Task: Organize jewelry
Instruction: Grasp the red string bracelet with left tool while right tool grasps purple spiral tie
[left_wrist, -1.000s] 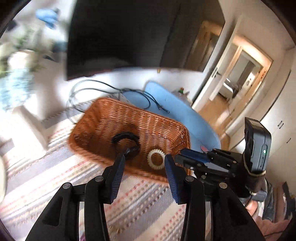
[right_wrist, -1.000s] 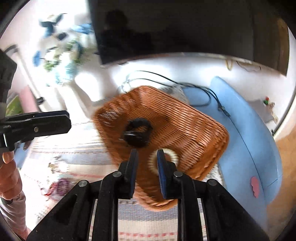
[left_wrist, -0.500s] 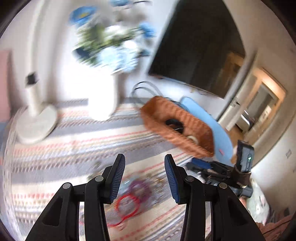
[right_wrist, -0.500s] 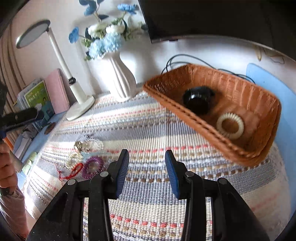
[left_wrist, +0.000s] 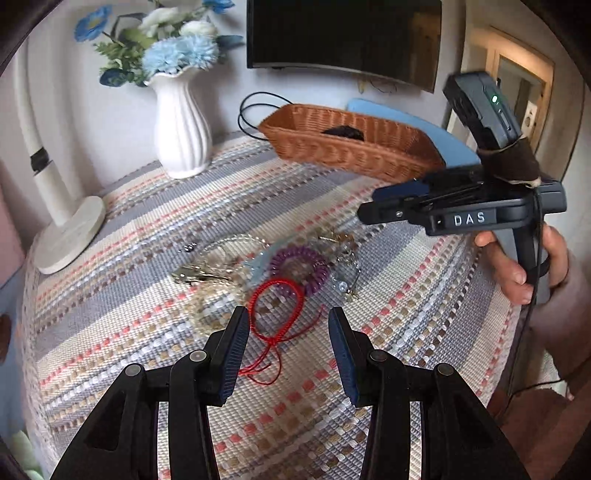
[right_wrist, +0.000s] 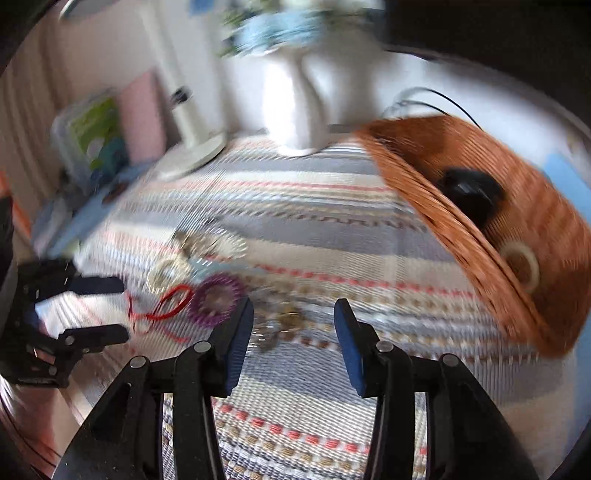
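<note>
A pile of jewelry lies on the striped cloth: a red cord bracelet (left_wrist: 277, 306), a purple coil hair tie (left_wrist: 300, 268), clear bead strands (left_wrist: 221, 254) and metal pieces (left_wrist: 345, 273). My left gripper (left_wrist: 286, 332) is open and empty, just above the red cord. My right gripper (right_wrist: 293, 325) is open and empty over the metal pieces (right_wrist: 277, 325); it also shows in the left wrist view (left_wrist: 373, 210). The wicker basket (left_wrist: 354, 147) at the back holds a black scrunchie (right_wrist: 469, 192) and a white coil hair tie (right_wrist: 521, 264).
A white vase (left_wrist: 181, 122) with blue flowers and a white lamp base (left_wrist: 70, 232) stand at the back left. A blue mat (left_wrist: 424, 129) and black cables (left_wrist: 255, 110) lie behind the basket. A screen (left_wrist: 343, 33) hangs on the wall.
Both grippers have swung away from the basket to the jewelry pile. The right gripper has opened wider. The right wrist view is blurred from motion.
</note>
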